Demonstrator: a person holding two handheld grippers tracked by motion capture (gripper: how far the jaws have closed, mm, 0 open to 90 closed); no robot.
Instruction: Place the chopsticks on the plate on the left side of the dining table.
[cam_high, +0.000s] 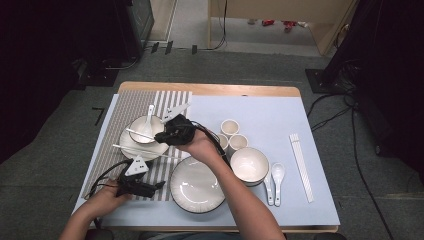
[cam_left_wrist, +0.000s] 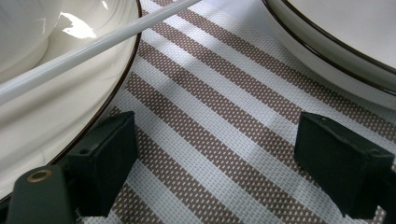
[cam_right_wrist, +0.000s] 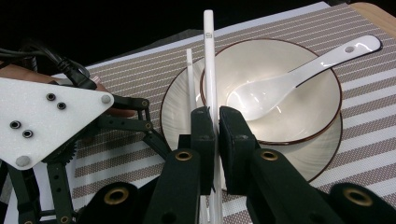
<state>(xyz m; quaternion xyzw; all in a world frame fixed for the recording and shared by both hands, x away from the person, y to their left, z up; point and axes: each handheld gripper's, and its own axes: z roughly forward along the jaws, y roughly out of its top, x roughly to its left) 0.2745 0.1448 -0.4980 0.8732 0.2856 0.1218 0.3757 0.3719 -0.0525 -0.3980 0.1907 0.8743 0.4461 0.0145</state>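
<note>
chopstick (cam_right_wrist: 208, 70) clamped in the right tool (cam_right_wrist: 217, 126) over the bowl (cam_right_wrist: 299, 93); left tool (cam_left_wrist: 215, 163) gapes on the placemat (cam_left_wrist: 210, 116).

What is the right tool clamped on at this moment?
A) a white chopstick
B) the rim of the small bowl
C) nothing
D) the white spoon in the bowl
A: in the right gripper view the right tool is shut on a white chopstick, while the spoon lies free in the bowl.

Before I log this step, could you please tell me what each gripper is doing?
Left gripper: open, nothing between its fingers, over the striped placemat.
Right gripper: closed on a white chopstick.
</note>
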